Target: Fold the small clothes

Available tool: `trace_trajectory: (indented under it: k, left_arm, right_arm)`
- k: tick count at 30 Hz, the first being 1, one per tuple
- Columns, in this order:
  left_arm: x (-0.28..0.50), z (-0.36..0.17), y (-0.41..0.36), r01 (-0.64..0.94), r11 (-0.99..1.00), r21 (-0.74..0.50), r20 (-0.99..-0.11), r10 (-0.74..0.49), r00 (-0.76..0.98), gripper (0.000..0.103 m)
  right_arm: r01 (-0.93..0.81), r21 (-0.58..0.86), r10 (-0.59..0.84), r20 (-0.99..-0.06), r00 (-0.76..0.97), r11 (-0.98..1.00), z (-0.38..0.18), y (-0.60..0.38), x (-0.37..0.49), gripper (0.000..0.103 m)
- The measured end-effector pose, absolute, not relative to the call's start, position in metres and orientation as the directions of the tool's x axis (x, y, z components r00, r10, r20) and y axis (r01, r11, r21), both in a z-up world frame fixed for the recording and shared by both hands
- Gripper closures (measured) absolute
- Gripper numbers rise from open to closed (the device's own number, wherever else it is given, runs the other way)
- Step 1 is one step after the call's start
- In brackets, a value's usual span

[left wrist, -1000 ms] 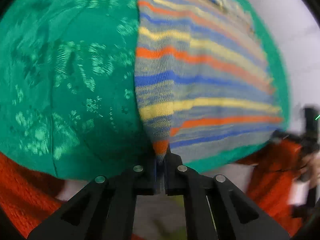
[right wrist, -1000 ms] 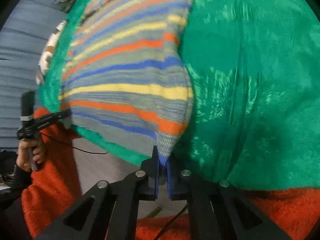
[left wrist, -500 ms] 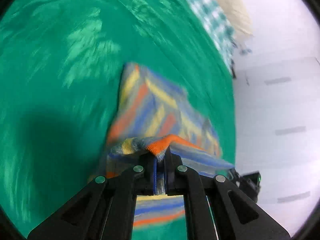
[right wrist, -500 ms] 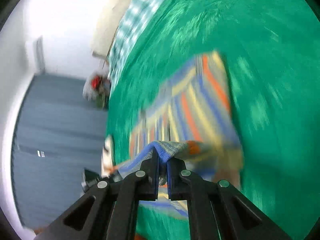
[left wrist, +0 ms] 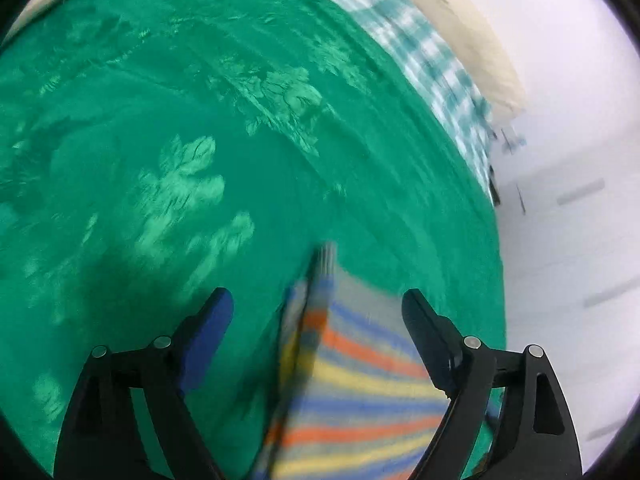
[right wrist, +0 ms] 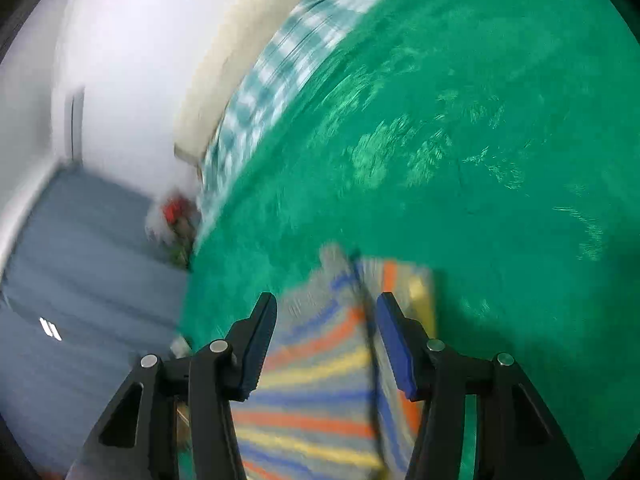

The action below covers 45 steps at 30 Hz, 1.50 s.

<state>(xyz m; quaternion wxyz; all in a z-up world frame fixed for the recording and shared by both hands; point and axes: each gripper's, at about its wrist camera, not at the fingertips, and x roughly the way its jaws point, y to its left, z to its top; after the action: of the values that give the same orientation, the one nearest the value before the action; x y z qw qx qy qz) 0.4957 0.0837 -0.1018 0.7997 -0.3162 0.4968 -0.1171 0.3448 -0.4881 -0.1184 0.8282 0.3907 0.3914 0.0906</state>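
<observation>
A small striped knit garment (left wrist: 360, 380), in grey, blue, orange and yellow bands, lies folded on a green patterned bedspread (left wrist: 200, 140). My left gripper (left wrist: 316, 300) is open and empty just above the garment's near end. In the right wrist view the same garment (right wrist: 320, 368) lies below my right gripper (right wrist: 326, 304), which is also open and empty. Both views are motion-blurred.
A green-and-white checked sheet (left wrist: 424, 52) and a cream pillow (left wrist: 460, 20) lie at the far edge of the bed by a white wall. The right wrist view shows the bedspread (right wrist: 480, 160), a grey floor (right wrist: 80, 280) and a small red-and-white object (right wrist: 176, 216) beside the bed.
Both grippers were shut on the striped garment's corners and carried them over. Now both have opened and let go, and the garment lies on the bedspread.
</observation>
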Motion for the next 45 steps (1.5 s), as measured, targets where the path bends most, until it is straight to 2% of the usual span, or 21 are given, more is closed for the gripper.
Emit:
trace_trajectory:
  k: [4,6,7,8,9,12,17,19,21,24,26,29,31,32,33,34,36,40,41,43,45]
  left_arm:
    - [0.420,-0.103,0.062,0.019,0.848,-0.529,-0.760,-0.484,0.434,0.016]
    - [0.392,-0.118,0.050,0.042,0.873,-0.486,-0.795,-0.461,0.393,0.017]
    - [0.381,-0.131,0.043,0.051,0.890,-0.454,-0.824,-0.440,0.356,0.017]
    - [0.377,-0.138,0.036,0.055,0.903,-0.427,-0.842,-0.419,0.340,0.025]
    - [0.372,-0.143,0.033,0.059,0.917,-0.394,-0.856,-0.389,0.339,0.028]
    - [0.356,-0.138,0.036,0.088,0.930,-0.357,-0.860,-0.364,0.358,0.028]
    - [0.347,-0.116,0.031,0.132,0.959,-0.251,-0.883,-0.282,0.375,0.028]
    - [0.331,-0.100,0.027,0.169,0.961,-0.217,-0.864,-0.270,0.426,0.025]
    - [0.317,-0.090,0.016,0.213,0.959,-0.189,-0.843,-0.269,0.465,0.020]
    - [0.309,-0.091,-0.008,0.271,0.943,-0.193,-0.828,-0.305,0.471,0.020]
    - [0.304,-0.094,-0.022,0.280,0.934,-0.223,-0.826,-0.333,0.454,0.020]
    - [0.289,-0.101,-0.038,0.276,0.918,-0.286,-0.825,-0.382,0.416,0.020]
    - [0.275,-0.105,-0.051,0.293,0.916,-0.274,-0.840,-0.376,0.391,0.020]
    - [0.270,-0.107,-0.056,0.309,0.916,-0.256,-0.847,-0.366,0.384,0.020]
    - [0.263,-0.107,-0.061,0.334,0.912,-0.236,-0.853,-0.359,0.379,0.020]
    - [0.255,-0.105,-0.066,0.369,0.905,-0.214,-0.854,-0.356,0.379,0.020]
    - [0.243,-0.101,-0.086,0.454,0.876,-0.164,-0.849,-0.359,0.387,0.019]
    - [0.240,-0.100,-0.136,0.558,0.818,-0.141,-0.841,-0.397,0.369,0.019]
    - [0.242,-0.099,-0.145,0.566,0.813,-0.140,-0.841,-0.399,0.366,0.019]
    - [0.247,-0.099,-0.163,0.593,0.791,-0.148,-0.832,-0.424,0.357,0.019]
    - [0.247,-0.095,-0.186,0.635,0.762,-0.130,-0.829,-0.435,0.353,0.019]
  right_arm:
    - [0.040,0.637,0.504,-0.644,0.575,0.770,-0.113,-0.453,0.298,0.050]
    - [0.047,0.549,0.450,-0.729,0.517,0.835,-0.125,-0.431,0.281,0.050]
    - [0.042,0.521,0.441,-0.759,0.479,0.852,-0.134,-0.422,0.277,0.061]
    - [0.037,0.496,0.435,-0.793,0.426,0.868,-0.144,-0.411,0.276,0.100]
    - [0.088,0.415,0.357,-0.858,0.368,0.906,-0.156,-0.407,0.266,0.101]
    - [0.190,0.453,0.363,-0.853,0.374,0.871,-0.167,-0.422,0.246,0.101]
    - [0.136,0.420,0.342,-0.857,0.386,0.897,-0.152,-0.408,0.250,0.095]
    - [0.124,0.396,0.314,-0.852,0.419,0.910,-0.134,-0.409,0.262,0.090]
    - [0.096,0.357,0.277,-0.844,0.459,0.929,-0.112,-0.413,0.278,0.090]
    - [0.052,0.325,0.251,-0.815,0.522,0.944,-0.087,-0.407,0.323,0.090]
    - [0.011,0.347,0.288,-0.796,0.532,0.938,-0.084,-0.401,0.354,0.089]
    - [-0.002,0.355,0.308,-0.808,0.502,0.935,-0.110,-0.398,0.408,0.080]
    - [0.074,0.307,0.235,-0.843,0.485,0.949,-0.138,-0.408,0.419,0.078]
    - [0.122,0.257,0.175,-0.872,0.457,0.959,-0.154,-0.417,0.422,0.096]
    - [0.147,0.272,0.173,-0.863,0.475,0.951,-0.160,-0.431,0.419,0.103]
    - [0.179,0.291,0.163,-0.843,0.513,0.940,-0.153,-0.445,0.410,0.103]
    - [0.214,0.206,0.062,-0.842,0.535,0.955,-0.134,-0.450,0.396,0.094]
    - [-0.057,0.388,0.363,-0.786,0.501,0.920,-0.106,-0.420,0.361,0.093]
    - [-0.153,0.400,0.423,-0.784,0.455,0.904,-0.107,-0.403,0.346,0.089]
    - [-0.210,0.335,0.393,-0.839,0.377,0.918,-0.124,-0.388,0.329,0.088]
    - [-0.158,0.250,0.289,-0.906,0.309,0.955,-0.154,-0.402,0.312,0.088]
